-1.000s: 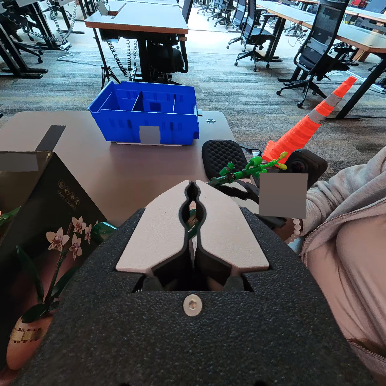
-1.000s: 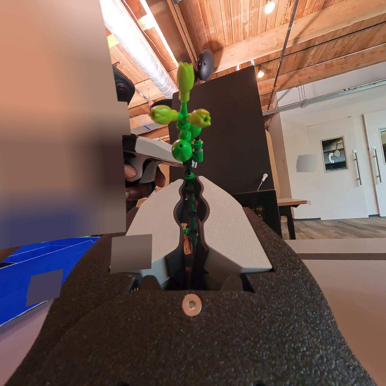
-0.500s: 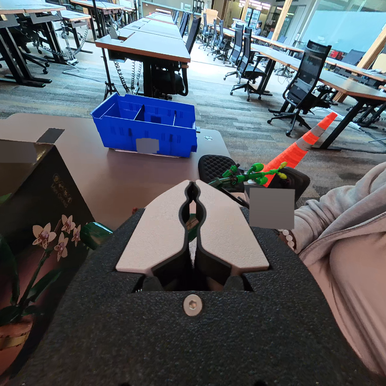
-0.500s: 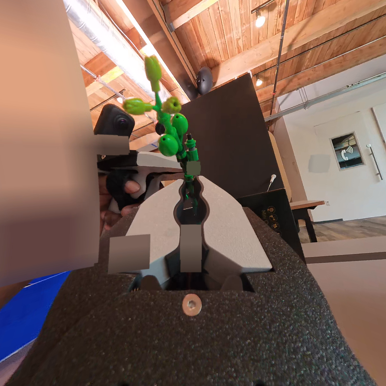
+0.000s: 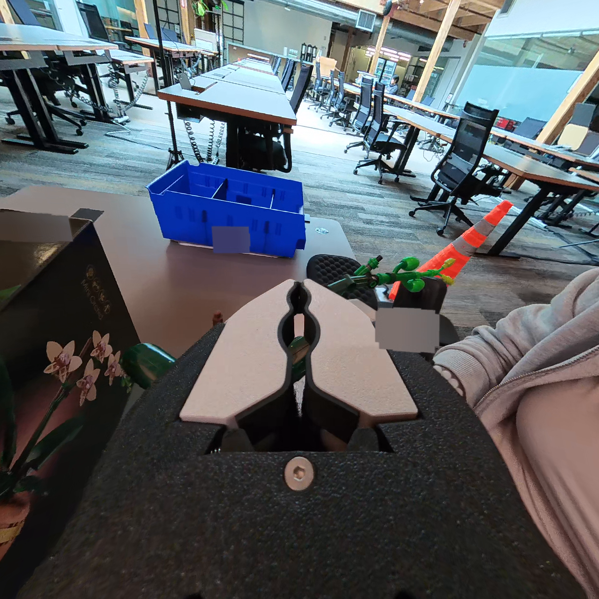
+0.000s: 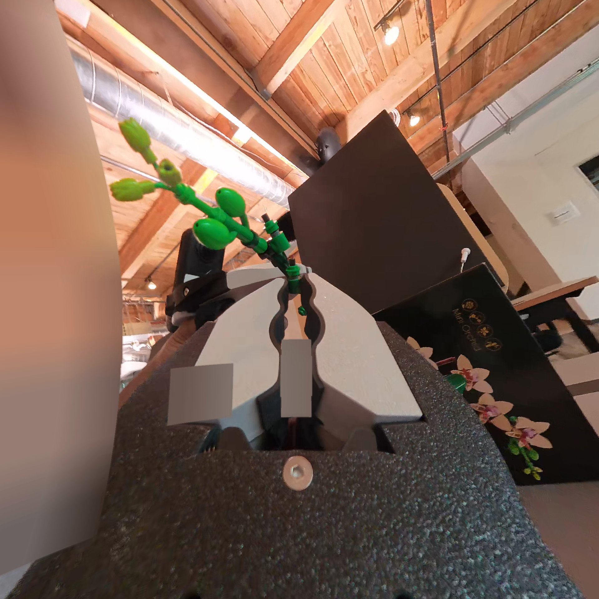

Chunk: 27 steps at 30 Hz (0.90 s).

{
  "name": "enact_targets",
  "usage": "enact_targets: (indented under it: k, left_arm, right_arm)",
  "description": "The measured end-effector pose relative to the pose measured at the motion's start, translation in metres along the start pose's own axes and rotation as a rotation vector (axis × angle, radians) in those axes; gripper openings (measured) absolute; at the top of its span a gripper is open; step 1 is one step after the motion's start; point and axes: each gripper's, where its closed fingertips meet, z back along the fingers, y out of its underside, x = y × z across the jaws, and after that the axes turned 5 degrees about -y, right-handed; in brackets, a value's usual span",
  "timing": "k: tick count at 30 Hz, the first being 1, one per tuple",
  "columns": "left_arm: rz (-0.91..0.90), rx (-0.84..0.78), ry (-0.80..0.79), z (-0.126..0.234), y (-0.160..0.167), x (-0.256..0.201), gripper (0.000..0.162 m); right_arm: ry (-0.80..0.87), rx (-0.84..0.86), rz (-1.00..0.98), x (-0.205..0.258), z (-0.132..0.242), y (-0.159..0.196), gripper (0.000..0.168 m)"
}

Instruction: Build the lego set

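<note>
My right gripper [image 6: 296, 285] is shut on the base of a green lego stem [image 6: 227, 223], which has round and pale green buds and leans up and to the left. The stem also shows in the left wrist view [image 5: 389, 277], lying sideways just right of my left gripper's tips. My left gripper [image 5: 298, 290] is shut. A dark green lego piece [image 5: 298, 353] shows in the gap between its fingers, and a dark green leaf [image 5: 146, 359] sticks out at its left. The black set box [image 5: 64, 324] with orchid pictures stands to the left.
A blue divided bin [image 5: 227, 214] stands at the far side of the brown table [image 5: 155, 285]. An orange cone [image 5: 470, 240] stands on the floor to the right. A person's grey sleeve [image 5: 534, 389] is at the right. The box's raised flap [image 6: 372, 210] is behind the stem. My two grippers' fingertips are within a few centimetres of each other.
The left view has tilted up to show more of the room. In the right view the stem has swung from upright to leaning left, and the box's flower side has come into view.
</note>
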Motion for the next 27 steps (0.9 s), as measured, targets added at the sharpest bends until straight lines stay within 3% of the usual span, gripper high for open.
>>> enact_targets:
  k: [13, 27]
  left_arm:
    - [-0.028, -0.033, -0.017, -0.001, -0.002, -0.001, 0.000]
    - [-0.034, -0.037, -0.007, 0.000, 0.000, -0.003, 0.000]
  right_arm:
    - [-0.020, -0.075, -0.283, -0.003, 0.006, 0.003, 0.007]
    - [-0.021, -0.083, -0.383, -0.004, 0.002, 0.006, 0.007]
